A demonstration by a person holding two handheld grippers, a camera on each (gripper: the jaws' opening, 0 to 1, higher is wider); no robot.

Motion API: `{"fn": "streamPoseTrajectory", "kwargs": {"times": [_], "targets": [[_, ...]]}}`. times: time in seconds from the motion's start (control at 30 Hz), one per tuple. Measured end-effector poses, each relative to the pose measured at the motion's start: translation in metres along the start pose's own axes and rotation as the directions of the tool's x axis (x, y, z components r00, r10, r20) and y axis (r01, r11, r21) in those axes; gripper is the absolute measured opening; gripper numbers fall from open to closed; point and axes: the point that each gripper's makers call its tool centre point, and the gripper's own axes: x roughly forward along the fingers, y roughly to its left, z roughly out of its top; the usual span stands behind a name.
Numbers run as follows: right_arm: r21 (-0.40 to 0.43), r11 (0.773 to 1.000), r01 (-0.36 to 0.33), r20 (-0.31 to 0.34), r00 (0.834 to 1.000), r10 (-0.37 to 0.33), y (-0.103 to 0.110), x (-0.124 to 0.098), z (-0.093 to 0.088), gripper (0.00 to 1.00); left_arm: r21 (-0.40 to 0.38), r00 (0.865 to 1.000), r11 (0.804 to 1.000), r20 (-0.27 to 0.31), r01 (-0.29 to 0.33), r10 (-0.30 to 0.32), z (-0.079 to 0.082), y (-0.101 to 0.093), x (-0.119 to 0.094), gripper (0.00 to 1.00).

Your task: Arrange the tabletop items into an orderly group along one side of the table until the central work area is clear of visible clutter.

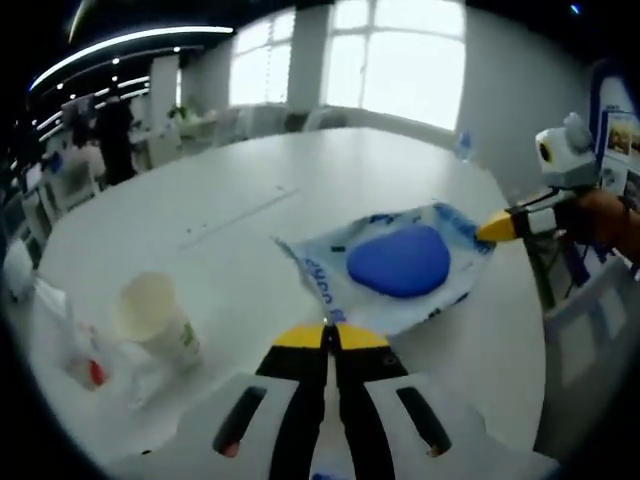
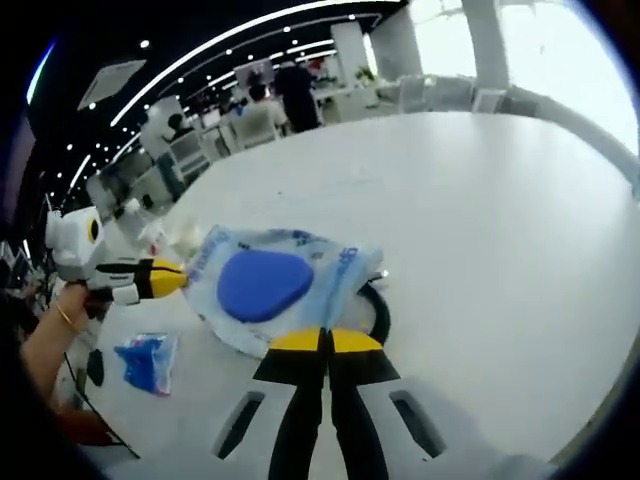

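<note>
A clear plastic bag with blue print (image 1: 440,225) holds a flat blue rounded pad (image 1: 400,260). My left gripper (image 1: 328,335) is shut on the bag's near edge. The right gripper (image 1: 498,227), held in a person's hand, comes in from the right and pinches the opposite edge. In the right gripper view the same bag (image 2: 340,265) with its blue pad (image 2: 262,284) lies just beyond my right gripper (image 2: 325,341), which is shut on its rim. The left gripper (image 2: 165,278) grips the far side there. The bag is stretched between the two over the white table (image 1: 330,170).
A paper cup (image 1: 152,312) stands at the left near crumpled clear wrapping with a red spot (image 1: 88,368). A small blue packet (image 2: 146,361) lies on the table at lower left. A black ring (image 2: 381,312) peeks out from under the bag. Chairs and people are beyond the table's far edge.
</note>
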Motion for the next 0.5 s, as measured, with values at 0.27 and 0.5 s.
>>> {"fn": "streamPoseTrajectory", "kwargs": {"times": [0.27, 0.5], "targets": [[-0.069, 0.998, -0.002, 0.023, 1.000, 0.004, -0.005, 0.026, 0.030, 0.01, -0.039, 0.994, 0.995, 0.059, -0.087, 0.089, 0.011, 0.014, 0.001, 0.00], [-0.128, 0.992, -0.017, 0.045, 0.999, 0.023, -0.004, 0.053, 0.054, 0.01, -0.079, 0.982, 0.983, 0.082, -0.167, 0.173, 0.013, 0.030, 0.003, 0.00]]}}
